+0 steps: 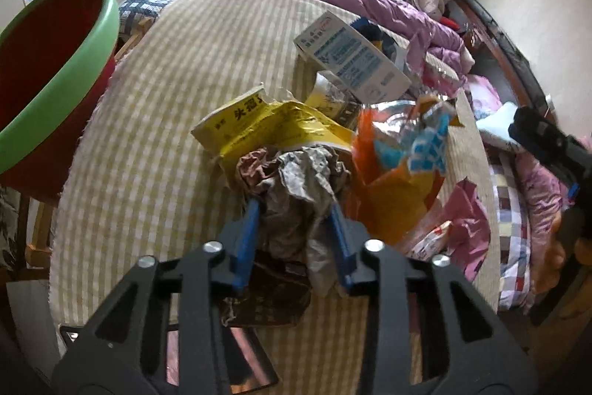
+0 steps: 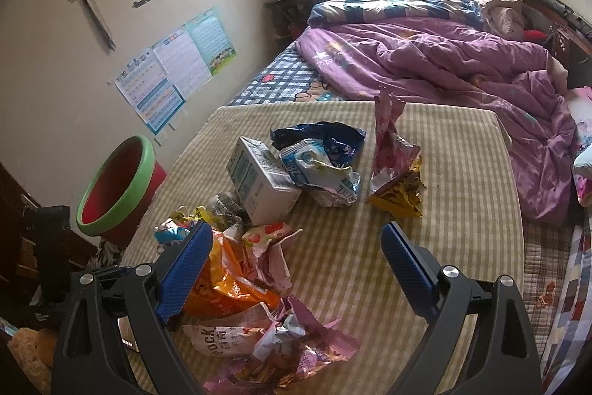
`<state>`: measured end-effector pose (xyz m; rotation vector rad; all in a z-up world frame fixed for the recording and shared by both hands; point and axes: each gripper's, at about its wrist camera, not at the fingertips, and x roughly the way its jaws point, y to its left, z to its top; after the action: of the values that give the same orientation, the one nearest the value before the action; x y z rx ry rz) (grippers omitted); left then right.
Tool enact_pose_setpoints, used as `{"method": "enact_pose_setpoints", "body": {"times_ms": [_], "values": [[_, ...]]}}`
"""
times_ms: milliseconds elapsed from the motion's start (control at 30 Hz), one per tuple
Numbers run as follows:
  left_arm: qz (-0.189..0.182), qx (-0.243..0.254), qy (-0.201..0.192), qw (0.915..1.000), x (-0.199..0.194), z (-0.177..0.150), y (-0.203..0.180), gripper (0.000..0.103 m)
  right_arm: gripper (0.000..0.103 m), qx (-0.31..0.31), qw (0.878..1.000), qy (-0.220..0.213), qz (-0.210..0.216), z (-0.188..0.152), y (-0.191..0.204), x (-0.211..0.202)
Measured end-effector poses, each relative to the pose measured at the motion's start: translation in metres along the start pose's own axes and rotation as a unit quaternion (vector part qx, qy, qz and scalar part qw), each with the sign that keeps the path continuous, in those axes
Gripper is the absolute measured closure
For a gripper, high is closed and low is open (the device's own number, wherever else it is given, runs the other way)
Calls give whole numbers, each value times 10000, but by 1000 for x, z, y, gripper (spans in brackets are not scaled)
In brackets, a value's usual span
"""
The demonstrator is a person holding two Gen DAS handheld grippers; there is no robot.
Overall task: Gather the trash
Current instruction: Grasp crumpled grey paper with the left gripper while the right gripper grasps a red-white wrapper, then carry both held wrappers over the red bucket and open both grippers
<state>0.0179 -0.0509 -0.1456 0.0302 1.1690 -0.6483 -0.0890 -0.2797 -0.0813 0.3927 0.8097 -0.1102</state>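
Trash lies in a loose pile on one yellow-and-white checked mat (image 2: 462, 173) spread over the bed.

Count, right wrist view:
- One white milk carton (image 2: 259, 176), lying on its side at frame centre.
- One dark blue wrapper (image 2: 333, 136), just behind the carton.
- One light blue-and-white wrapper (image 2: 318, 169), touching the carton's right side.
- One tall pink wrapper (image 2: 388, 136), standing upright right of centre.
- One yellow-and-brown wrapper (image 2: 401, 198), at the foot of the pink one.
- One orange snack bag (image 2: 225, 287), lower left, partly behind the left finger.
- One pink strawberry-print wrapper (image 2: 270, 236), just above the orange bag.
- Several pink and purple wrappers at the lower centre; they overlap and their number cannot be told.

One red bin with a green rim (image 2: 118, 187) stands at the left edge of the frame, beside the mat. One purple quilt (image 2: 444, 62) fills the upper right.

Left hand-held gripper (image 1: 294, 206): pointed forward over the mat, its blue fingers (image 1: 249, 232) closed onto one crumpled grey paper wad (image 1: 299, 180) at frame centre. One torn yellow box (image 1: 266, 128) lies directly beyond the wad, touching it. The bin appears at the upper left of this view.

Right hand-held gripper (image 2: 296, 239): held over the mat, angled down toward the pile, fingers spread wide with nothing between them. It also shows at the right edge of the left wrist view.
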Motion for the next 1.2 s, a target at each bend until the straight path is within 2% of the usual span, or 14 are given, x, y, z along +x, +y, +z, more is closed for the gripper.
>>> {"method": "enact_pose_setpoints", "body": {"times_ms": [100, 233, 267, 300, 367, 467, 633, 733, 867, 933, 1000, 1067, 1100, 1200], "values": [[86, 7, -211, 9997, -13, 2, 0, 73, 14, 135, 9999, 18, -17, 3, -3, 5], [293, 122, -743, 9967, -42, 8, -2, 73, 14, 135, 9998, 80, 97, 8, 0, 12], [343, 141, -859, 9956, -47, 9, -2, 73, 16, 21, 9999, 112, 107, 8, 4, 17], [418, 165, -991, 9941, -53, 11, -2, 73, 26, -65, 9998, 177, 113, 8, 7, 23], [612, 222, -1279, 9896, -67, 15, -2, 73, 36, -108, 9989, 400, 204, 6, 10, 38], [863, 268, -1572, 9834, -82, 18, 0, 73, 36, -3, 9969, 712, 346, 5, 9, 59], [987, 177, -1742, 9796, -94, 22, 7, 73, 36, 100, 9927, 1104, 481, 1, 10, 84], [1014, 131, -1778, 9787, -95, 22, 7, 73, 30, 175, 9893, 1357, 511, -6, 9, 97], [1030, 130, -1787, 9784, -94, 21, 7, 73, 31, 267, 9869, 1495, 542, -14, 4, 103], [1040, 125, -1788, 9783, -94, 20, 8, 73, 46, 340, 9863, 1501, 601, -17, 1, 103], [1040, 103, -1792, 9783, -94, 20, 8, 73, 61, 493, 9842, 1476, 840, -20, -3, 101], [1043, 69, -1798, 9781, -94, 20, 11, 73, 66, 506, 9847, 1423, 872, -19, -1, 97], [1047, 52, -1802, 9780, -94, 20, 12, 73, 76, 468, 9860, 1379, 809, -18, 0, 94], [1072, -3, -1824, 9774, -95, 19, 17, 73, 78, 502, 9873, 1252, 843, -14, 0, 84]]}}
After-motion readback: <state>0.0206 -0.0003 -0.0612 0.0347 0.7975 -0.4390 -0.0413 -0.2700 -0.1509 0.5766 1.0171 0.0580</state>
